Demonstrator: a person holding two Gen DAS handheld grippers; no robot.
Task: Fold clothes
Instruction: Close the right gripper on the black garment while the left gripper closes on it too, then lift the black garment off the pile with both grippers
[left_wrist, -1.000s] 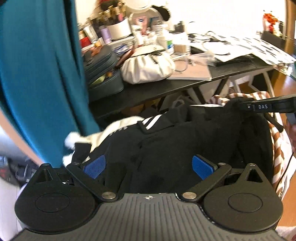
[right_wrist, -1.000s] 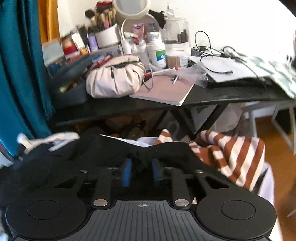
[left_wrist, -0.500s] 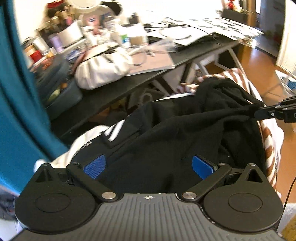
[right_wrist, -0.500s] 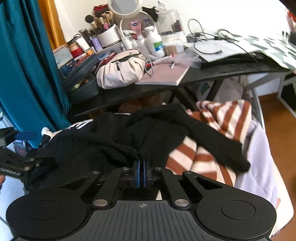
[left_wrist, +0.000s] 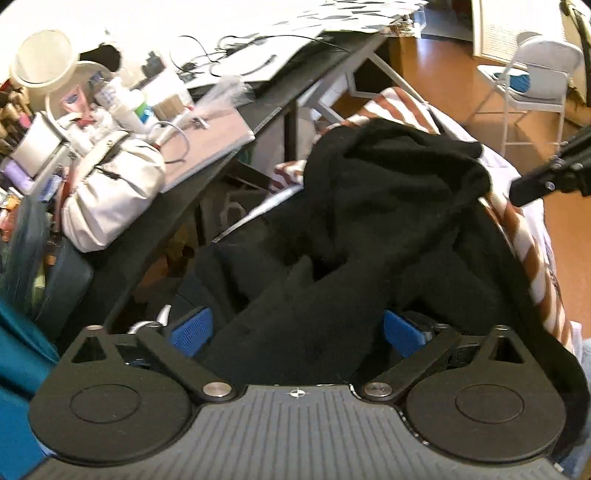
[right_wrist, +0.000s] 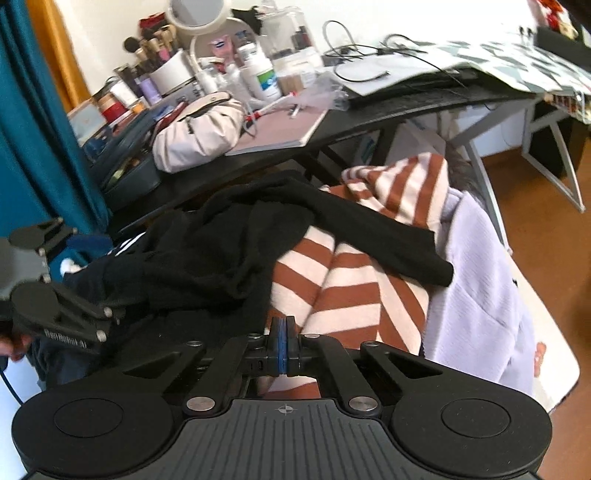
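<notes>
Black fabric of the black garment (left_wrist: 369, 229) lies heaped over the striped top (right_wrist: 351, 291), a fold bunched between the blue pads (left_wrist: 190, 330) of your left gripper (left_wrist: 295, 328), whose jaws have just been closing. Your right gripper (right_wrist: 282, 341) is fully closed, seemingly empty. Closing on 2 layers could drag the striped top along.

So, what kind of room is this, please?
Probably a bedroom or dressing corner at home: a black desk crowded with makeup brushes and a round vanity mirror, and a pile of clothes topped by a black garment.
</notes>
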